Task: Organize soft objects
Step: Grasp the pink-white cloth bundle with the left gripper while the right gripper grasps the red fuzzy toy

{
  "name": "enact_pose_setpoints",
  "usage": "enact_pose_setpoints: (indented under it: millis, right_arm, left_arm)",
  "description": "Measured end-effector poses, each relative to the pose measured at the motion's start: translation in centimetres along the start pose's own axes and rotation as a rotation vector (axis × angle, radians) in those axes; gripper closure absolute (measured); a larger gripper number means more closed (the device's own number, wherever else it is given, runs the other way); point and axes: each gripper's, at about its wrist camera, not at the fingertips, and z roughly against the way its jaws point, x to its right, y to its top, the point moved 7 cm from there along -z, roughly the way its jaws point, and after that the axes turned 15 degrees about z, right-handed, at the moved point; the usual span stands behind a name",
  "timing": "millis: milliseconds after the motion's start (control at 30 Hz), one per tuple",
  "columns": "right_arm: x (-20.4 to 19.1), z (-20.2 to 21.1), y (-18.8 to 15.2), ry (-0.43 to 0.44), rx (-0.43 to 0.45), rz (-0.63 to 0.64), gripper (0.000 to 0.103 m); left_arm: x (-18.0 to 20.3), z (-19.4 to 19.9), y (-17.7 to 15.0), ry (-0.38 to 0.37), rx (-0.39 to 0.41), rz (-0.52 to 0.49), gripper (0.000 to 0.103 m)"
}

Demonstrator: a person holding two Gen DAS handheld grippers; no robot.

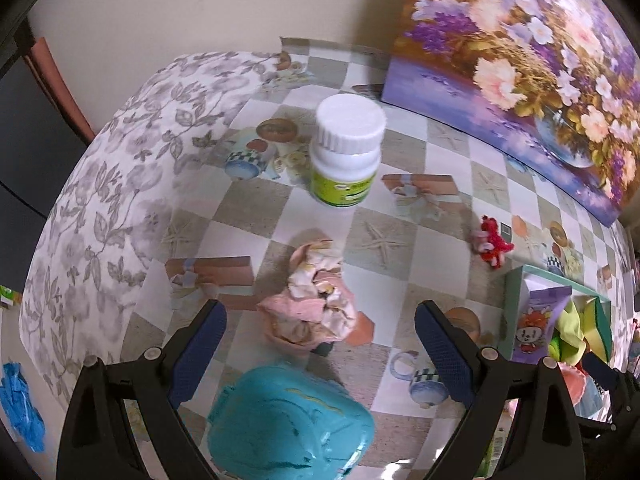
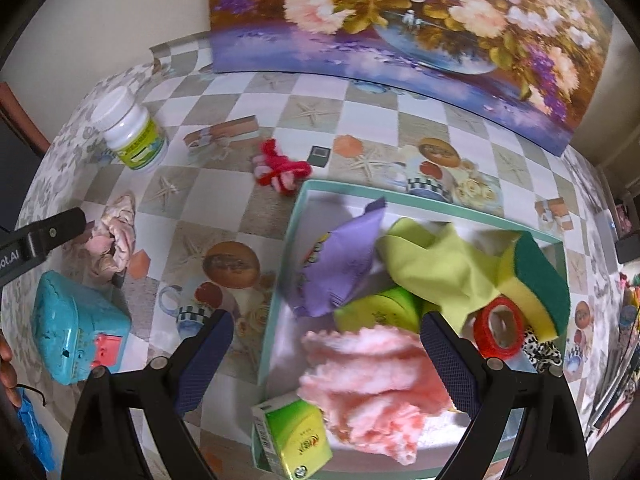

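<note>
A crumpled pink and cream cloth [image 1: 314,300] [image 2: 112,240] lies on the checked tablecloth. My left gripper [image 1: 320,344] hangs open just in front of it, fingers on either side and apart from it. My right gripper [image 2: 326,356] stands open above the teal box [image 2: 280,280], over a fluffy pink cloth [image 2: 368,384] that lies inside. Also in the box are a purple pouch [image 2: 340,268], a yellow-green cloth [image 2: 436,268], a yellow and green sponge [image 2: 536,284] and a red tape roll [image 2: 498,332]. A small red and pink plush [image 1: 492,240] [image 2: 280,170] lies on the table beyond the box.
A white bottle with a green label [image 1: 346,152] [image 2: 134,132] stands behind the crumpled cloth. A turquoise plastic case [image 1: 292,420] [image 2: 76,336] sits near the front. A flower painting [image 1: 520,60] [image 2: 400,20] leans at the back. A green carton [image 2: 296,436] rests at the box's near corner.
</note>
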Motion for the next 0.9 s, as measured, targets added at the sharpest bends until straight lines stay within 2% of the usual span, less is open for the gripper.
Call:
enact_pose_setpoints:
  millis: [300, 433, 900]
  right_arm:
    - [-0.2, -1.2, 0.7, -0.014, -0.016, 0.007, 0.007]
    - [-0.2, -1.4, 1.2, -0.017, -0.015, 0.007, 0.007]
    - [0.8, -1.4, 5.6, 0.004, 0.073, 0.003, 0.007]
  left_arm:
    - [-1.7, -2.3, 0.4, 0.047, -0.04, -0.003, 0.008]
    - [-1.8, -3.8, 0.2, 0.044, -0.079, -0.004, 0.008]
    - [-0.7, -6.1, 0.6, 0.021, -0.126, 0.003, 0.008]
